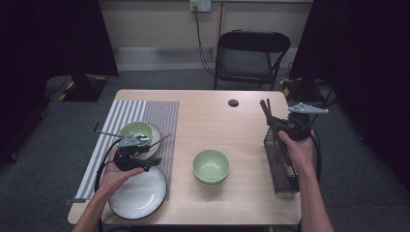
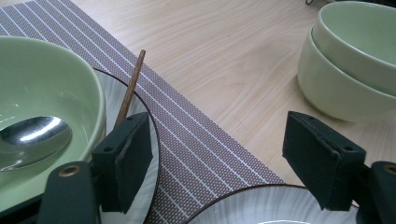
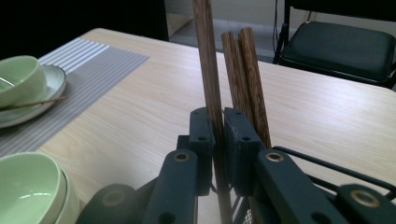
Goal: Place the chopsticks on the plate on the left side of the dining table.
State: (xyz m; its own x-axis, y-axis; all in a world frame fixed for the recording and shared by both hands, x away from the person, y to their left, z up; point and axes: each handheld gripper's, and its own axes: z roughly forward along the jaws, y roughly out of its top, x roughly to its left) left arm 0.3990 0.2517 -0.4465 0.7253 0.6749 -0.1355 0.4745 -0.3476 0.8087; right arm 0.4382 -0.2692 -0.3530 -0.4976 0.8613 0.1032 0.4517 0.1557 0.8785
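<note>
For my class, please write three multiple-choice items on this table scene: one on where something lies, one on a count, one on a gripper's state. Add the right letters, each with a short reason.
1. Where does the spoon lie?
A. in the green bowl on the plate
B. on the bare table
C. in the wire rack

2. How many green bowls make up the stack at the middle of the table?
A. one
B. two
C. four

3. What is the right gripper doing?
A. standing open over a plate
B. shut on a spoon
C. shut on one upright chopstick

Key: 1 A, the left gripper view shows the shiny spoon inside the bowl on the plate. 2 B, that view shows one bowl nested in another. 3 C, the right gripper view shows the pads pressed on one chopstick, with two more standing behind.
</note>
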